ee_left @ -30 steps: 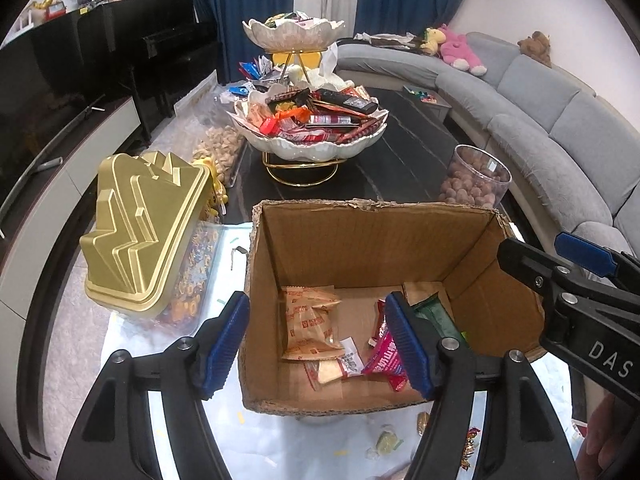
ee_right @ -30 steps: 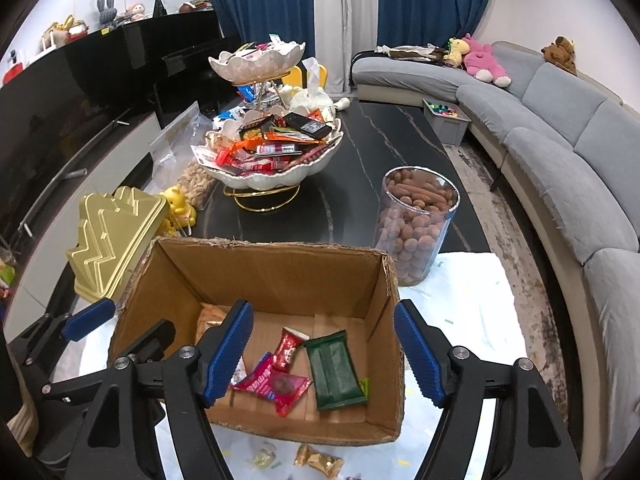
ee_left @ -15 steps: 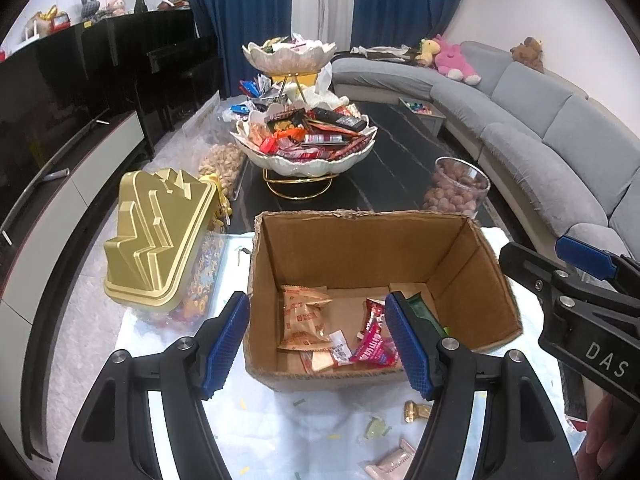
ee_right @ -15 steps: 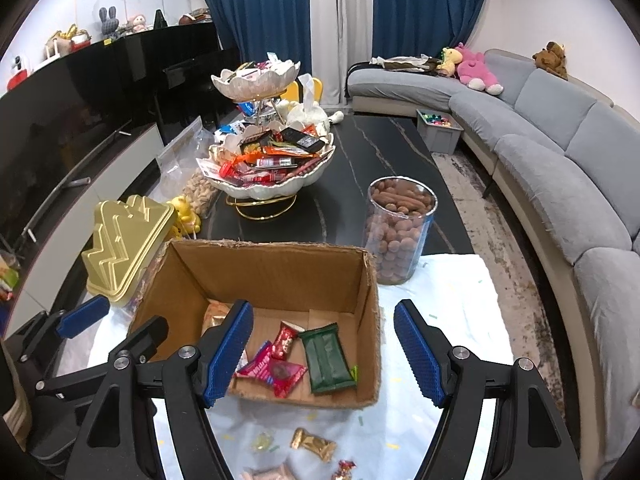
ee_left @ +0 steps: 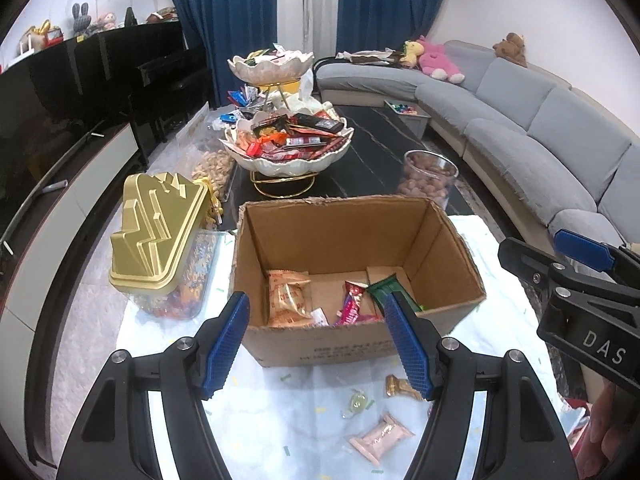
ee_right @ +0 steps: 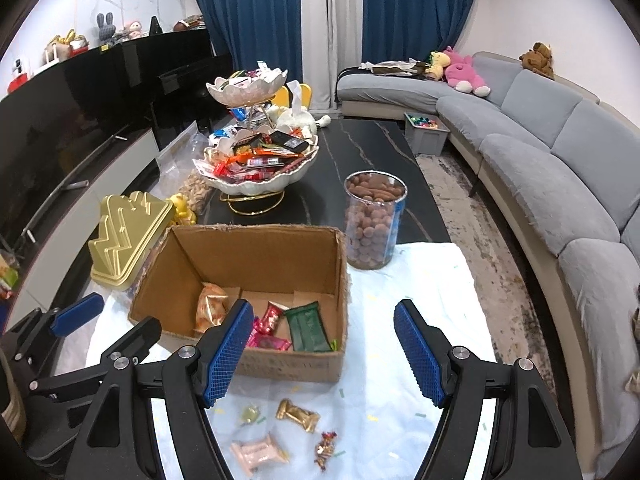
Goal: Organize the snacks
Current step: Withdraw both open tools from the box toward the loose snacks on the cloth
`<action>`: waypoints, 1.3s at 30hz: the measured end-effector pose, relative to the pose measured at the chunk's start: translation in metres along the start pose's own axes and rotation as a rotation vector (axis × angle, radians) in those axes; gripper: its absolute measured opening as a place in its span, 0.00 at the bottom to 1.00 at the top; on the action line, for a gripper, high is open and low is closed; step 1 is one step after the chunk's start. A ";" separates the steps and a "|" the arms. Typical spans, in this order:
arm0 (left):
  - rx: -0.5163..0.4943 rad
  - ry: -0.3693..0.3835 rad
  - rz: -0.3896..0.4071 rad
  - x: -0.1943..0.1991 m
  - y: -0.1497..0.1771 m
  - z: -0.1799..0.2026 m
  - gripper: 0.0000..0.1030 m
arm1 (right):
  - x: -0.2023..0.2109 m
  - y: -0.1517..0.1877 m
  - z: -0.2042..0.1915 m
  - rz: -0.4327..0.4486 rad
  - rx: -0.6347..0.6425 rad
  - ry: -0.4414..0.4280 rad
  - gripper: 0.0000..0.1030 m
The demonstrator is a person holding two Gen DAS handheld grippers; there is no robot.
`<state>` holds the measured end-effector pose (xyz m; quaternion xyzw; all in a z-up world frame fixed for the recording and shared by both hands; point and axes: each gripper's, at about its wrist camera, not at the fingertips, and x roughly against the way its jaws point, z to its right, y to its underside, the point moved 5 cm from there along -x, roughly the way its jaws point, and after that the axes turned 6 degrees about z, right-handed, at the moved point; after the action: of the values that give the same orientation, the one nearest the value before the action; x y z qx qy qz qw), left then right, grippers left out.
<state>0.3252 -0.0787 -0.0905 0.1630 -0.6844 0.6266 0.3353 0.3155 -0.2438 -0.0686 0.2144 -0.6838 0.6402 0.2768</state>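
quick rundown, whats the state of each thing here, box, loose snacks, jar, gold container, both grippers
cardboard box: open-topped, upright, several packets inside
green packet: lying flat in the box
pink packet: loose on the white cloth, outside the box
gold candy: loose on the cloth
clear jar: upright, uncovered, full of brown snacks
gold lid: on its clear container
left gripper: open, empty
right gripper: open, empty

Brown cardboard box (ee_left: 352, 344), gold lid (ee_left: 160, 232), perhaps green wrapper (ee_right: 308, 326).

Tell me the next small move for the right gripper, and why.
Probably lower the right gripper, open and empty, onto the gold-wrapped candy lying on the white cloth before the cardboard box: loose sweets remain outside, and this one lies nearest between its fingers.
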 end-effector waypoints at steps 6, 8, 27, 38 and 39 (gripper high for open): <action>-0.013 0.006 -0.005 0.006 0.009 0.004 0.67 | 0.008 0.011 0.004 -0.001 -0.006 0.010 0.72; -0.017 0.006 -0.004 0.009 0.013 0.004 0.67 | 0.010 0.014 0.006 -0.002 -0.007 0.010 0.71; -0.044 0.019 -0.018 0.021 0.048 0.010 0.67 | 0.023 0.041 0.008 -0.016 -0.009 0.018 0.72; -0.080 0.035 -0.026 0.025 0.071 0.016 0.67 | 0.025 0.067 0.009 -0.040 -0.008 0.021 0.71; -0.086 0.041 -0.026 0.025 0.074 0.018 0.67 | 0.025 0.068 0.009 -0.042 -0.008 0.022 0.71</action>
<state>0.2549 -0.0789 -0.1295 0.1447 -0.7015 0.5954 0.3640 0.2517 -0.2454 -0.1045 0.2205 -0.6785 0.6340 0.2985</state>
